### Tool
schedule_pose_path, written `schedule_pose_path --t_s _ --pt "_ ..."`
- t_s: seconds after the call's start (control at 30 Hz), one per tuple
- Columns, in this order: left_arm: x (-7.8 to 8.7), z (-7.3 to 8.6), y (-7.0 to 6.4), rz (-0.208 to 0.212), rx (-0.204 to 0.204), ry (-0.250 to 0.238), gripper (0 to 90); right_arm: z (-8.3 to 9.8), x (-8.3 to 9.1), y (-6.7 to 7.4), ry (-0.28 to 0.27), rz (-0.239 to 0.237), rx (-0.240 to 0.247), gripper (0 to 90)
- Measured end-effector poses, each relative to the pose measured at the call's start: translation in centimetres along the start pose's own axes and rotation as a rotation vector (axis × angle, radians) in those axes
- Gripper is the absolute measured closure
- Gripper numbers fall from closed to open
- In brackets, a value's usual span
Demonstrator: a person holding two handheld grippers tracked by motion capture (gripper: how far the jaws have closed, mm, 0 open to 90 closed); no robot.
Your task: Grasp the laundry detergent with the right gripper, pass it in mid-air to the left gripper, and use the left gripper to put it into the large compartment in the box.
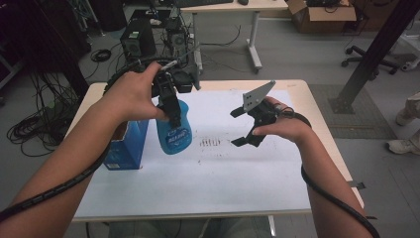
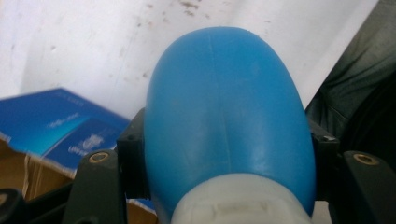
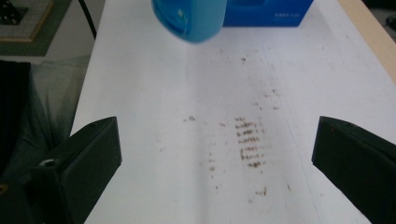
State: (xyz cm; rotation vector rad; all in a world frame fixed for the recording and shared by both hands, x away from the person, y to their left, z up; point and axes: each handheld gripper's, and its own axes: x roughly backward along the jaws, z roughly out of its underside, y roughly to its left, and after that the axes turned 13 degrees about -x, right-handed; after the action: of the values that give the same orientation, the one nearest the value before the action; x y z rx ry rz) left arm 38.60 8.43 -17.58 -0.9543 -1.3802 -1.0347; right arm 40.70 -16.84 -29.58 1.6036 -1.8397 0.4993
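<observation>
Left gripper (image 1: 173, 116): clamped on the neck end of the blue bottle (image 1: 174, 133), a jaw pressed to each side of it.
Bottle: hangs from the left gripper, lifted off the desk (image 1: 208, 183), its base toward the white sheet, just beside the blue box (image 1: 126, 146).
Right gripper (image 1: 243, 128): jaws wide apart with nothing between them, held above the stained patch (image 1: 210, 143), well apart from the bottle.
Box: stands on the desk's left part.

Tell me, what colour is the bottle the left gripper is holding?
Blue, with a white neck. The bottle shows best in the left gripper view.
</observation>
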Motion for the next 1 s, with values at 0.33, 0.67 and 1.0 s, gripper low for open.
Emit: schedule_pose_path --t_s 0.33,0.67,1.0 --pt "2.0 1.5 1.1 -0.031 0.146 -0.014 37.2 0.8 0.8 -0.7 0.082 0.033 -0.010 2.1" --pt "3.8 2.8 2.5 -0.032 0.301 0.033 37.2 1.4 1.0 -1.2 0.125 0.040 -0.015 2.1" --pt "5.8 4.8 3.9 -0.026 0.484 -0.011 37.2 1.7 1.4 -1.3 0.146 0.036 -0.017 2.2"
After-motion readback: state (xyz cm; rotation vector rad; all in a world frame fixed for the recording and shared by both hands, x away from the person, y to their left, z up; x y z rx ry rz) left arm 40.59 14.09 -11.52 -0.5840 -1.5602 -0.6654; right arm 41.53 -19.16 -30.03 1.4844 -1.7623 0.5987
